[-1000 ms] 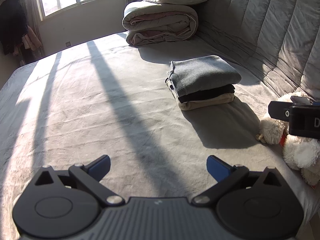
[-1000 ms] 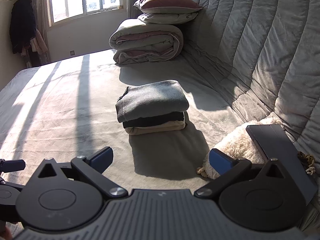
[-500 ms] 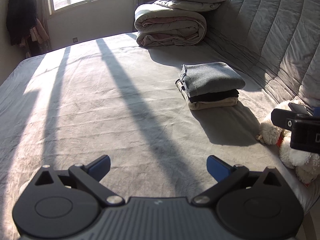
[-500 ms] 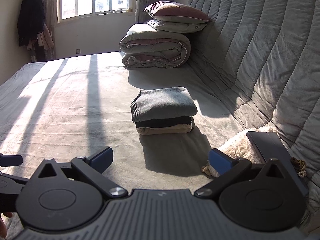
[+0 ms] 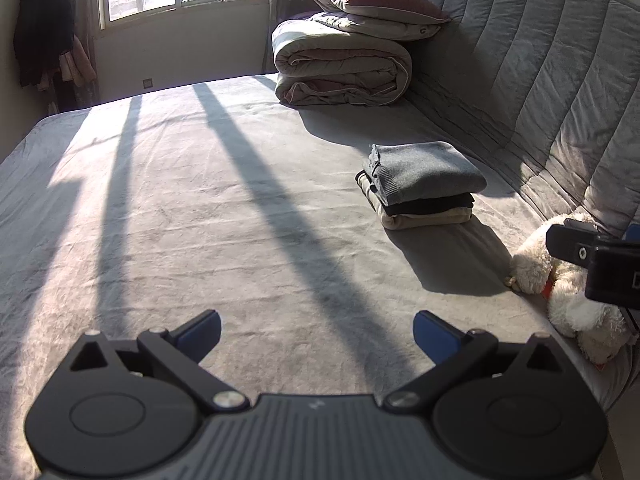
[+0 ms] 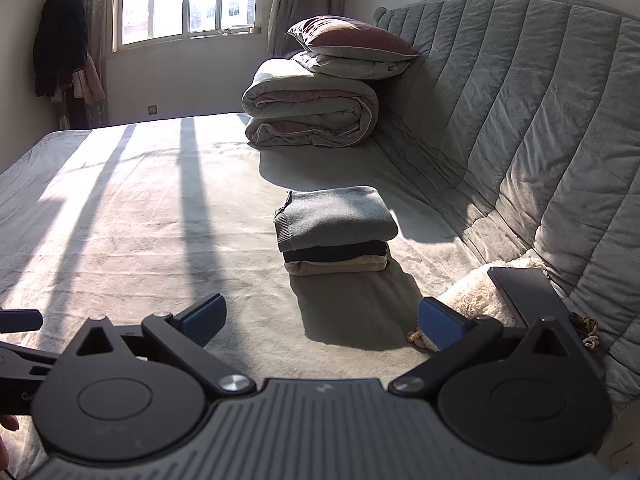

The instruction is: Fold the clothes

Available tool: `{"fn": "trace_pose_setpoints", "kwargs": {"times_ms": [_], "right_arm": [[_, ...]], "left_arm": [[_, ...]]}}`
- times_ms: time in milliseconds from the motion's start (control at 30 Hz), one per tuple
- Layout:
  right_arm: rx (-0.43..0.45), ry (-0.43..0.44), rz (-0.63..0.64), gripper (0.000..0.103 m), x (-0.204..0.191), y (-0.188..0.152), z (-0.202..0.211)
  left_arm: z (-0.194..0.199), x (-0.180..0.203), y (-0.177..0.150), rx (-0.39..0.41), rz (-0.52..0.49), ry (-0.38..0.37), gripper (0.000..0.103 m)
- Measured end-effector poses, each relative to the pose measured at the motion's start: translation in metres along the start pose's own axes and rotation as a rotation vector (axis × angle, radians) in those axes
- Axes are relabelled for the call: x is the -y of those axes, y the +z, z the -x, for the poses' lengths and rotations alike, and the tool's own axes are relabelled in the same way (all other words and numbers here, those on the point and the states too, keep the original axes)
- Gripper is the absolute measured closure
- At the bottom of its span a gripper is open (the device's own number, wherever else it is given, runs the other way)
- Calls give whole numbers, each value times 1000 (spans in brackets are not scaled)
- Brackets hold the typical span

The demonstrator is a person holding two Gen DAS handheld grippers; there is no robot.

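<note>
A stack of folded clothes (image 5: 420, 184) (image 6: 334, 228) rests on the grey bed near the padded headboard, with a grey sweater on top, a black piece under it and a beige one at the bottom. My left gripper (image 5: 316, 330) hangs open over bare bedding, well short of the stack, which lies ahead to its right. My right gripper (image 6: 322, 316) is open too, empty, with the stack ahead of it. Part of the right gripper's body (image 5: 600, 260) shows at the right edge of the left wrist view.
A rolled duvet (image 5: 340, 68) (image 6: 312, 108) topped by pillows (image 5: 372, 8) sits at the far end of the bed. A white plush toy (image 5: 568, 292) (image 6: 476, 296) and a dark flat device (image 6: 524, 292) lie by the headboard (image 6: 520, 120). Clothes hang by the window (image 6: 60, 48).
Both grippers have lifted and pulled back from the stack, so it looks smaller and farther off and more of the room shows. Both stay open.
</note>
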State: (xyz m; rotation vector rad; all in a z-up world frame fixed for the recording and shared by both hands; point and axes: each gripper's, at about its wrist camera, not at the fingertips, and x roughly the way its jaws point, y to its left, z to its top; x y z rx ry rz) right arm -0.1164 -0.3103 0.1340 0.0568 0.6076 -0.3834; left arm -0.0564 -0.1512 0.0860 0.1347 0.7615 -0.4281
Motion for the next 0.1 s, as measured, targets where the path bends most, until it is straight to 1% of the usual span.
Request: {"fn": "trace_pose_setpoints", "kwargs": {"times_ms": [100], "right_arm": [[3,6,5,0,-7,0,2]], "left_arm": [[3,-8,0,9,10,-8,1]]}}
